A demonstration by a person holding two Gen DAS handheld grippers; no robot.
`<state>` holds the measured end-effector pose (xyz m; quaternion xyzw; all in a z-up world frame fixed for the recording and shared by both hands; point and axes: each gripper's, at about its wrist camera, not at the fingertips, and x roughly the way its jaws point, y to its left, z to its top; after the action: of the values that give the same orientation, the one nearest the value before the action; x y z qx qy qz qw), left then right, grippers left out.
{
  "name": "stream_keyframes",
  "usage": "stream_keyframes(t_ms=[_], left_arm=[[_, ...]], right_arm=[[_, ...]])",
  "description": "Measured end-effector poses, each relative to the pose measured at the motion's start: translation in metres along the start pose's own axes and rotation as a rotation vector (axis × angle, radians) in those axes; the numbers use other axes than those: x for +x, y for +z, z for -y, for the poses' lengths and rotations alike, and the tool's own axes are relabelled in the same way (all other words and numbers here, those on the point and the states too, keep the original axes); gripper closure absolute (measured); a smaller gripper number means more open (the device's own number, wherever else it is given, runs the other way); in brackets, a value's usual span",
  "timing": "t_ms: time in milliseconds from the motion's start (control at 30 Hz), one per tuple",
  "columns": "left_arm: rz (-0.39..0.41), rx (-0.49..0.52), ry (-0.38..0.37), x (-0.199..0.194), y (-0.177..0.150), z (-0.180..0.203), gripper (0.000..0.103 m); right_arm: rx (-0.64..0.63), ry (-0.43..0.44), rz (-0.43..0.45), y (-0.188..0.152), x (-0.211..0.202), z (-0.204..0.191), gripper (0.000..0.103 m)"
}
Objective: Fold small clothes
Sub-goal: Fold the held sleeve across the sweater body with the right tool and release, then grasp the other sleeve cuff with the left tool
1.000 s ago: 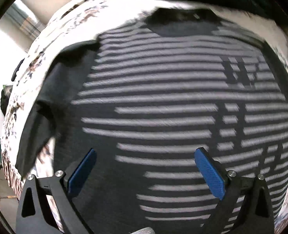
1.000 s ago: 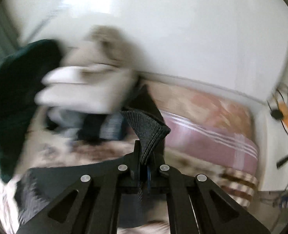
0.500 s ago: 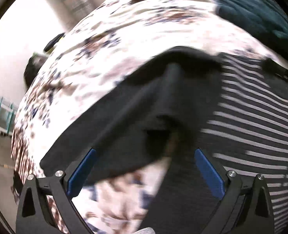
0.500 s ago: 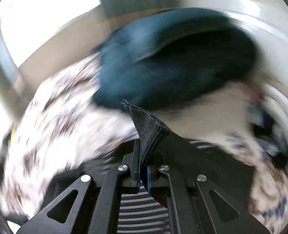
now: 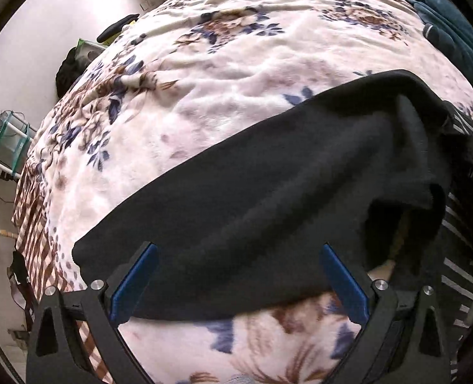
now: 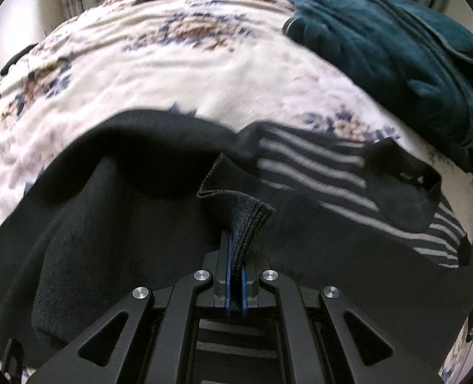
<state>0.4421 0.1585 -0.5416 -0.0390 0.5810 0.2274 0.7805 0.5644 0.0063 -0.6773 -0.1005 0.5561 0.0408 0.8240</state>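
Black knit with grey stripes, the sweater [image 6: 300,166] is lying on the floral blanket [image 5: 220,73] that is covering the bed, partly doubled over itself. The right gripper [image 6: 235,275] is pinching a ribbed hem or cuff, jaws pressed tight on the fold, and holding it above the body of the garment. The left gripper [image 5: 236,281] is hovering with jaws spread wide over the plain black sleeve [image 5: 252,198], nothing between the pads. Judgement: the fold is only starting; one flap is being carried across, the sleeve is lying unfolded, and the stripes are still showing at the right. The sleeve's near edge is lying free on the blanket, and open blanket is stretching beyond it; a teal garment [image 6: 396,48] is crowding the far right corner
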Motion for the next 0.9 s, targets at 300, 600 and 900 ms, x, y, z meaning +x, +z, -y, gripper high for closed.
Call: stream_keyframes(t_ms=[300, 600, 900], left_arm=[[-0.105, -0.132, -0.059, -0.005, -0.021, -0.054, 0.000], [-0.375, -0.704, -0.347, 0.054, -0.088, -0.164, 0.000], [-0.305, -1.123, -0.341, 0.089, -0.087, -0.210, 0.017]], right_arm=[[0.278, 0.157, -0.093, -0.045, -0.059, 0.091, 0.040], [0.468, 0.018, -0.193, -0.130, -0.093, 0.166, 0.036], [0.454, -0.164, -0.232, -0.168, -0.077, 0.173, 0.017]])
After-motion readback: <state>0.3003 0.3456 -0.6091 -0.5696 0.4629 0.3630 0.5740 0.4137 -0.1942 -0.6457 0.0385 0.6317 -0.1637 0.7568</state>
